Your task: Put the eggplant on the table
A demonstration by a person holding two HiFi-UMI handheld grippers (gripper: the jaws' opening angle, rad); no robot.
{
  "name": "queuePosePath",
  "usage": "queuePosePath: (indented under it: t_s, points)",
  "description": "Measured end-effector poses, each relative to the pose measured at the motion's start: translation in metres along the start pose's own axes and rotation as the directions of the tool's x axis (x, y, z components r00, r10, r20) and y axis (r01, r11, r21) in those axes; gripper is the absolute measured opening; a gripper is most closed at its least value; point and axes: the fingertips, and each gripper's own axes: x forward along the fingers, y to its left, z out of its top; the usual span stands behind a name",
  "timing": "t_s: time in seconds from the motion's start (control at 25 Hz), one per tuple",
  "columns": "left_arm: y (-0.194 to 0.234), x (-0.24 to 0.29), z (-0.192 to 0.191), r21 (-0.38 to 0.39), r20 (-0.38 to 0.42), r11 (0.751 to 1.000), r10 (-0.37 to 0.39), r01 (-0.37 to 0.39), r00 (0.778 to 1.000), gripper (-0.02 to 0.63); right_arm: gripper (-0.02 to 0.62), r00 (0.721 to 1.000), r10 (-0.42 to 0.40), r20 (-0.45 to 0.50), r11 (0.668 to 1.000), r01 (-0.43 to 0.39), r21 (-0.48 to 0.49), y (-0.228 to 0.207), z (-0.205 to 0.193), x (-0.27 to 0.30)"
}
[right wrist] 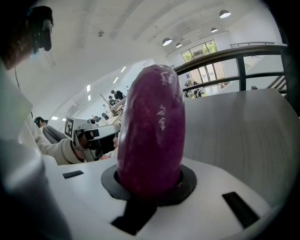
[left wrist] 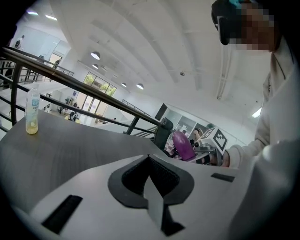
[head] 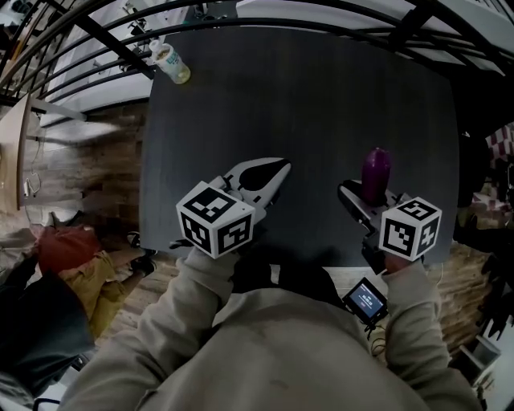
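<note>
A purple eggplant (head: 376, 170) stands upright in my right gripper (head: 369, 195), which is shut on its lower end above the front right of the dark table (head: 305, 96). The right gripper view shows the eggplant (right wrist: 152, 131) filling the middle, with both pads pressed around its base at the right gripper (right wrist: 150, 183). Whether it touches the table I cannot tell. My left gripper (head: 275, 171) hovers over the table's front left, shut with nothing in it; its tips (left wrist: 149, 158) meet. From there the eggplant (left wrist: 183, 144) shows off to the right.
A small plastic bottle (head: 170, 63) with yellowish liquid stands at the table's far left corner, also the bottle (left wrist: 32, 112) in the left gripper view. Dark metal railings (head: 265, 20) run behind the table. Bags and clothing (head: 68, 257) lie on the floor at the left.
</note>
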Motion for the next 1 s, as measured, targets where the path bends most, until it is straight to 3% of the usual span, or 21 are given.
queuePosePath:
  t_s: [1.0]
  points:
    - [0.026,0.001,-0.047,-0.085,-0.05,0.995,0.045,-0.049,0.998,0.006,0.078,0.984,-0.047,-0.172,0.996,0.06,0.072,-0.05,-0.064,0.058]
